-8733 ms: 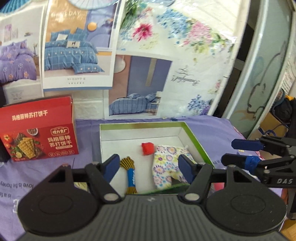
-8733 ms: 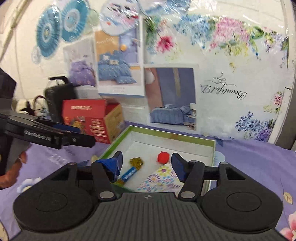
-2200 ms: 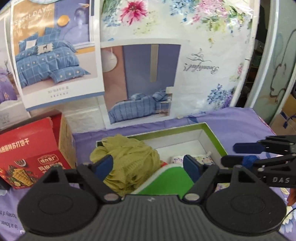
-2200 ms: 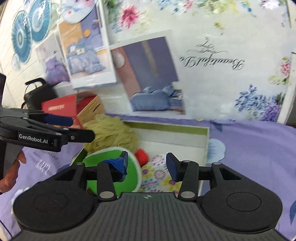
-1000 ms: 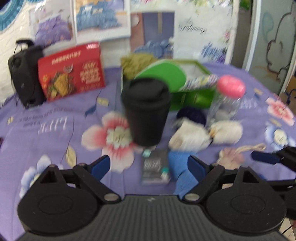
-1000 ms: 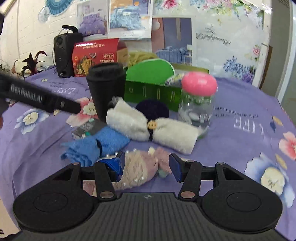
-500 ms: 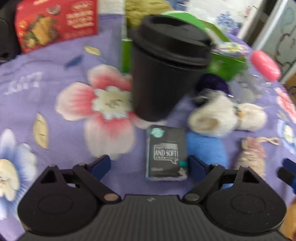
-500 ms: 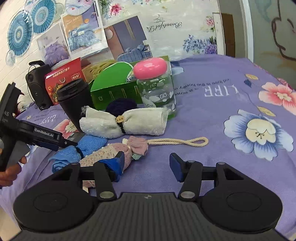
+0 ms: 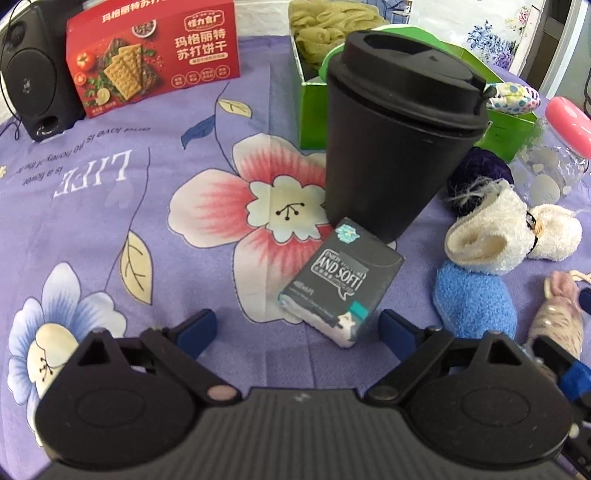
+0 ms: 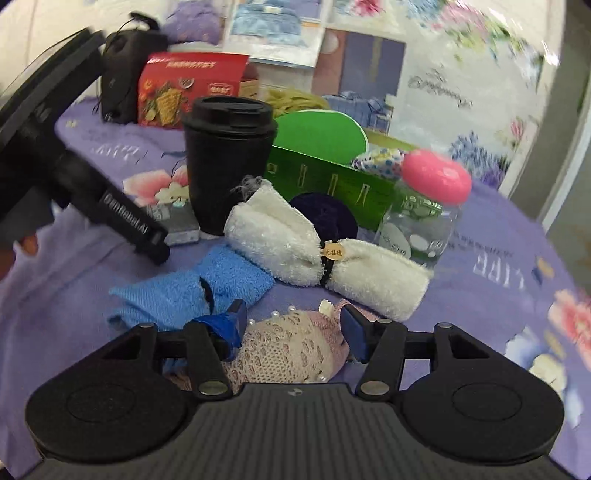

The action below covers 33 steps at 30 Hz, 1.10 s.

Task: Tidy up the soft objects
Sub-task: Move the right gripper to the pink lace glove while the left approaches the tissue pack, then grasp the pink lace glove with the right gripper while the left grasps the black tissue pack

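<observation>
My left gripper (image 9: pixel 295 328) is open, its jaws still widening, just above the cloth. A dark tissue pack (image 9: pixel 340 284) lies right ahead of its fingertips, untouched. My right gripper (image 10: pixel 293 323) straddles a pink lace pouch (image 10: pixel 288 350) on the cloth; its jaws are opening and the pads do not press on it. A blue towel (image 10: pixel 192 291) lies left of the pouch. Behind it lies a white rolled towel (image 10: pixel 325 254), then a dark purple ball (image 10: pixel 325 214). The green box (image 9: pixel 314 110) holds an olive knit piece (image 9: pixel 328 22) and a floral pouch (image 9: pixel 513 98).
A black lidded cup (image 9: pixel 399 125) stands just behind the tissue pack. Right of the towels stands a clear jar with a pink lid (image 10: pixel 428 206). At the back left are a red cracker box (image 9: pixel 151 55) and a black speaker (image 9: pixel 29 74). Bare flowered cloth (image 9: pixel 110 206) lies to the left.
Both grippers left the green box and came down to the cloth. The left one closed in on the tissue pack. The right one swung over the pink pouch, which now sits between its fingers.
</observation>
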Motion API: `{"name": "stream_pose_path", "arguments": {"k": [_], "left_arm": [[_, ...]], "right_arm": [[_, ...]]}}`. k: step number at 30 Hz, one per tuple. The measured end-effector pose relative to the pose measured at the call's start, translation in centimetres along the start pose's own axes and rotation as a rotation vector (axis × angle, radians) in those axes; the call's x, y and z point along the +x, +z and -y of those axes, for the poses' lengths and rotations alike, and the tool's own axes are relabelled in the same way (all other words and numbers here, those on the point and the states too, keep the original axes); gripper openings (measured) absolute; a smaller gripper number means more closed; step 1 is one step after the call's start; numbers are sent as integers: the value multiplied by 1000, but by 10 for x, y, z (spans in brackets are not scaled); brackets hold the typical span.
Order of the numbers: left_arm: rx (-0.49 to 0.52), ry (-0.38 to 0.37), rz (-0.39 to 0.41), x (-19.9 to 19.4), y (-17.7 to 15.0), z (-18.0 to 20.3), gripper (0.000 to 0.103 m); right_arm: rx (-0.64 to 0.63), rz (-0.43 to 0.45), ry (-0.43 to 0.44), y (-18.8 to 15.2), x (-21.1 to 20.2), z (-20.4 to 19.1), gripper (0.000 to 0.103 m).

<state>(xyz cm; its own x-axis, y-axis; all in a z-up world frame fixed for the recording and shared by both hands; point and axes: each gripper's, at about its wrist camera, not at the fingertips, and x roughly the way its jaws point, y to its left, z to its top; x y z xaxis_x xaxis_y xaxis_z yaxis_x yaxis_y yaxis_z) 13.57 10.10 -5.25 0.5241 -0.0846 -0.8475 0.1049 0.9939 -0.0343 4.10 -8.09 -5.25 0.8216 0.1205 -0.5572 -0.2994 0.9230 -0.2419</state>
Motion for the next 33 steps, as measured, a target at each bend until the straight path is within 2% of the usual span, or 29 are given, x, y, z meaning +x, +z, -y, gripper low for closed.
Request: {"name": "stream_pose_path", "arguments": {"k": [4,6,8,11,12,14,16,19,21,24,29,33], "left_arm": [[13,-13,-6,2,1,-2,92],[20,-11,-4,3,1,-1,92],[25,-4,-4,4,2,1,92],[39,-11,-3,3,1,1,92],[48,-16,-4,3,1,1,92],[68,-28,-14,1,1,0,92],[87,-48,-25,-1,1,-3,92],[103,-75,-33,-3,1,-6,92],[113,-97,-34,-3,1,-7,92],[151,-144,-35,-3,5,-6,92],[190,-185,-53,0,20,-4,92],[326,-224,-56,7,30,10,92]], "right_arm": [[-163,-26,-22,-6,-24,15,42],[-168,-52,-8,-4,-32,33,42],[-33,-82,40,3,-38,53,43],[260,-20,89,-8,-62,73,43],[283,-12,120,-13,-67,75,43],[180,2,204,-20,-73,72,43],[-32,18,264,-20,-77,74,43],[-413,45,318,-15,-72,82,43],[-554,26,417,-4,-57,94,43],[-641,-55,585,16,-26,104,43],[-674,-100,861,30,7,109,43],[-746,-134,1007,27,19,99,43]]}}
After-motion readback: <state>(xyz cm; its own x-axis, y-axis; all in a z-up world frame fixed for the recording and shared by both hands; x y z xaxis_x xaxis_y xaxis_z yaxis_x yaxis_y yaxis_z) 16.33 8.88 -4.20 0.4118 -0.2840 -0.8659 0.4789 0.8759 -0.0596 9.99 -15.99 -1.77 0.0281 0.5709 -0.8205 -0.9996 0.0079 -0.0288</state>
